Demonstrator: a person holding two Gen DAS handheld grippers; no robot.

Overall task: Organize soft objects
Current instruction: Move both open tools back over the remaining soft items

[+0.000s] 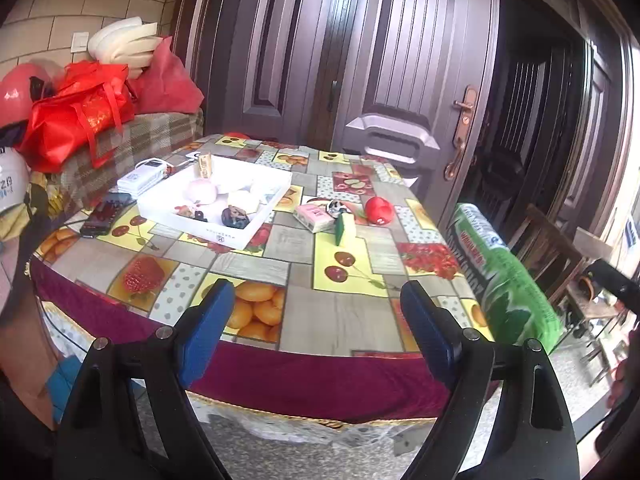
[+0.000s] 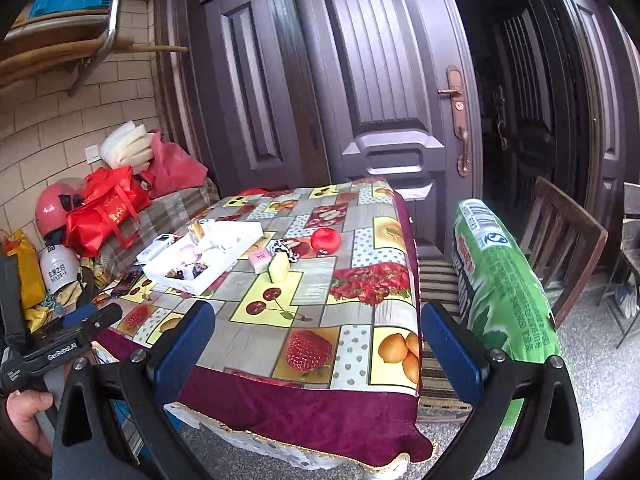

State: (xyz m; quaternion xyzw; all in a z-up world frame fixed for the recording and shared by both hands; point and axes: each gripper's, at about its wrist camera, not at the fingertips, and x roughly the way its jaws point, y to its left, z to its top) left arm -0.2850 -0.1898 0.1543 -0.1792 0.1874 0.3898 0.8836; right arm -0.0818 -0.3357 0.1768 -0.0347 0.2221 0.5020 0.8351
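Here both claws hang short of the table's near edge, holding nothing. The left gripper (image 1: pixel 318 320) has its blue pads spread wide over the maroon hem of the fruit-print tablecloth (image 1: pixel 340 248), and the right gripper (image 2: pixel 318 344) is spread just as wide, with only cloth showing between its fingers.

Further out, the loose soft things sit in a cluster past the middle of the table: a red squishy apple-shaped toy (image 1: pixel 378 210), a yellow-and-green sponge (image 1: pixel 346 229) standing on edge, a pink tissue pack (image 1: pixel 314 216), and a small black-and-white item (image 1: pixel 337 206) between them that is too small to name. To their left lies the white tray (image 1: pixel 240 236), already holding pale round pieces and some small dark ones.

Everything loose looks light and yielding. The sponge will probably squash and spring back, so a pinch across its broad faces seems safest. The red toy looks rounded and may roll or squirt out of the pads; taking it across its widest middle would suit. The tissue pack looks wrapped in slick film, so gripping its short sides firmly should hold it.

A green bag (image 2: pixel 504 280) leans beside the table's right edge.
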